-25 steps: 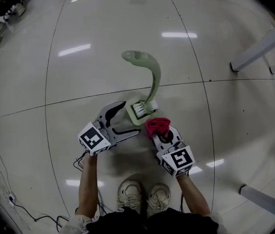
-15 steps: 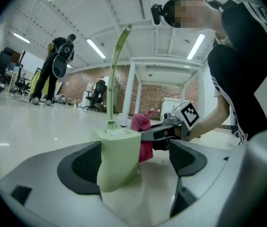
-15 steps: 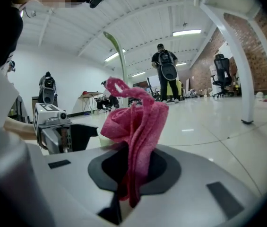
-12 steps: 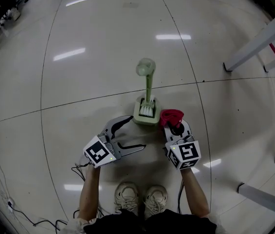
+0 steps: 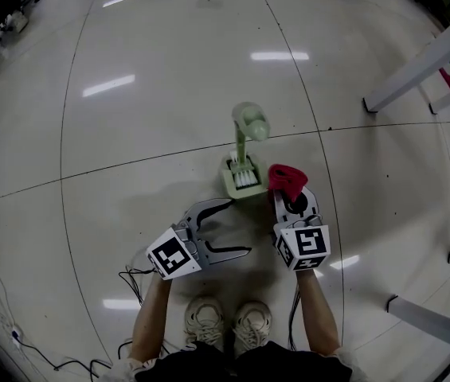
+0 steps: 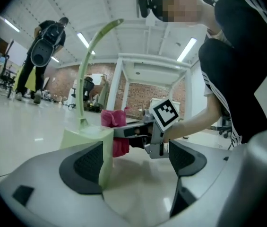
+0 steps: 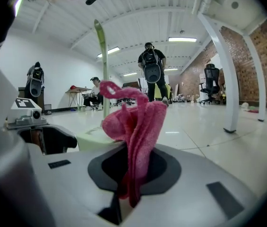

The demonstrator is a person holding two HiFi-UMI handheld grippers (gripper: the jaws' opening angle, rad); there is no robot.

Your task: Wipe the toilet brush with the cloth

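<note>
Head view: the toilet brush (image 5: 250, 122) stands in its holder (image 5: 240, 185) on the floor, your right gripper (image 5: 291, 201) just beside it. Left gripper view: your left gripper (image 6: 133, 160) gapes (nothing gripped), seemingly ready to steady the holder. Right gripper view: jaws pinch the pink cloth (image 7: 135, 126), bunched upright for wiping.

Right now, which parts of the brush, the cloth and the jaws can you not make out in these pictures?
- Toilet brush bristles: too small in the head view. In both gripper views the holder wall hides them.
- Whether the cloth touches the holder: in the left gripper view the holder's edge covers that part of the cloth.
- Right gripper jaw tips: covered by the cloth in the head view.
</note>
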